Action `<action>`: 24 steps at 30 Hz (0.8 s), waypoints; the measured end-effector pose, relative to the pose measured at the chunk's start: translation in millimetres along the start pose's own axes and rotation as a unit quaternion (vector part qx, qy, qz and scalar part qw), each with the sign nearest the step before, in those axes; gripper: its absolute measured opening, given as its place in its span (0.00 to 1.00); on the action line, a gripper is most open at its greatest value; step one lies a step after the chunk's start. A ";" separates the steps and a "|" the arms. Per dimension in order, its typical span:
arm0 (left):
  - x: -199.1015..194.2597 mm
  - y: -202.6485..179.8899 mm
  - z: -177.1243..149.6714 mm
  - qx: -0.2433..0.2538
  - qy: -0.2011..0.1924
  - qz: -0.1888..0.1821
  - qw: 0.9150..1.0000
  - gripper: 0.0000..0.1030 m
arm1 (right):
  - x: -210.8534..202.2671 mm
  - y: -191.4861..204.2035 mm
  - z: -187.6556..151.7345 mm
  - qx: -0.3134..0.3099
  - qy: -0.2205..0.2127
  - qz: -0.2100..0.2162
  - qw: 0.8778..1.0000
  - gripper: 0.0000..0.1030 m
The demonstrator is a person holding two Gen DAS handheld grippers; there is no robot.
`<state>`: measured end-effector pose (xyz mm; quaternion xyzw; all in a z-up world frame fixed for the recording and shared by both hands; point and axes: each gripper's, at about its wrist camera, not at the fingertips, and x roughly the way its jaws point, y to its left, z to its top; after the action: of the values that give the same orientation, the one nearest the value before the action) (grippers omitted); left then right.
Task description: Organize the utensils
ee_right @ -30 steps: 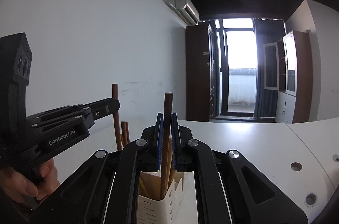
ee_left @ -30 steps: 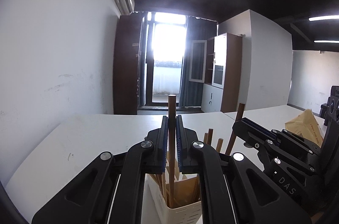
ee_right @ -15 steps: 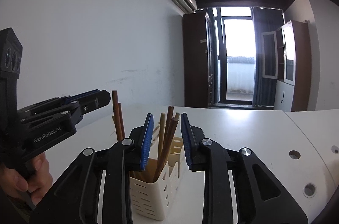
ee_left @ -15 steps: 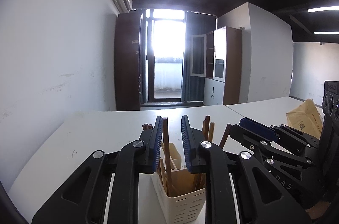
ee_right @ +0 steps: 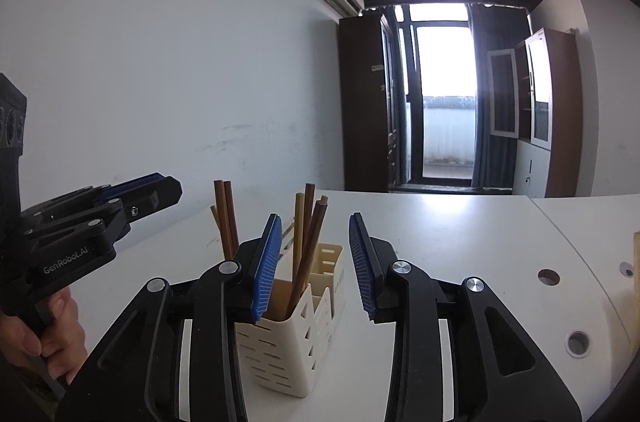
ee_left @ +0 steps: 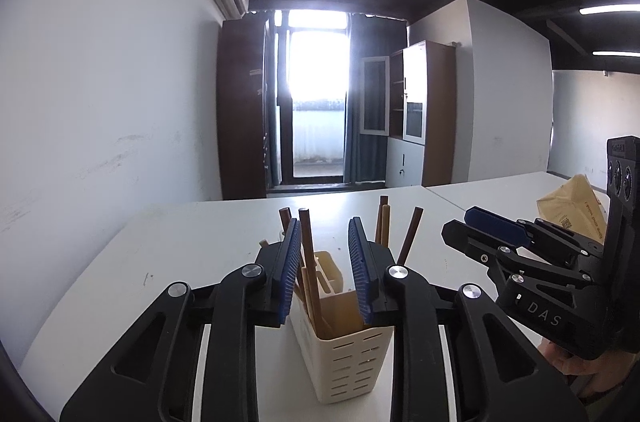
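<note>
White table: bears cream slotted utensil holder, near centre. Left gripper, right gripper: jaws just opened, apart, nothing clamped. Wooden chopsticks: upright in holder; likely light, stiff, smooth; grip upper shaft.

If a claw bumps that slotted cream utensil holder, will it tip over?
Probably easily: the utensil holder looks tall, narrow and thin-walled, likely light. The chopsticks lean well above its rim, adding leverage. On the smooth table it may also slide.
</note>
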<state>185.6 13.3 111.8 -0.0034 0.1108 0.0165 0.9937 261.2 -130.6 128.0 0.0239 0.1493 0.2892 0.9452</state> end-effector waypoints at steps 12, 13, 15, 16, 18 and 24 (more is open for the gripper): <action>-12.8 -8.6 -23.0 0.007 0.024 0.004 1.000 0.50 | -19.8 2.8 -17.6 -0.030 0.013 -0.011 0.999 0.46; -13.5 -9.5 -25.6 0.009 0.026 0.004 1.000 0.51 | -19.1 0.6 -21.1 -0.028 0.018 -0.014 0.999 0.46; -16.0 -9.8 -29.9 0.009 0.027 0.003 1.000 0.55 | -17.6 -4.4 -29.5 -0.017 0.028 -0.016 0.999 0.46; -17.3 -9.5 -32.4 0.008 0.028 0.003 1.000 0.56 | -18.0 -7.2 -34.0 -0.010 0.031 -0.015 0.999 0.46; -20.6 -7.7 -39.3 -0.001 0.030 0.003 1.000 0.60 | -21.6 -8.2 -42.1 -0.005 0.033 -0.013 0.999 0.46; -27.1 -10.4 -58.9 -0.005 0.039 0.003 0.999 0.71 | -40.3 1.2 -58.7 -0.020 0.022 -0.013 0.999 0.59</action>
<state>146.6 1.4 60.4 -0.0089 0.1493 0.0198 0.9886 211.3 -154.3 83.0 -0.0030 0.1648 0.2806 0.9456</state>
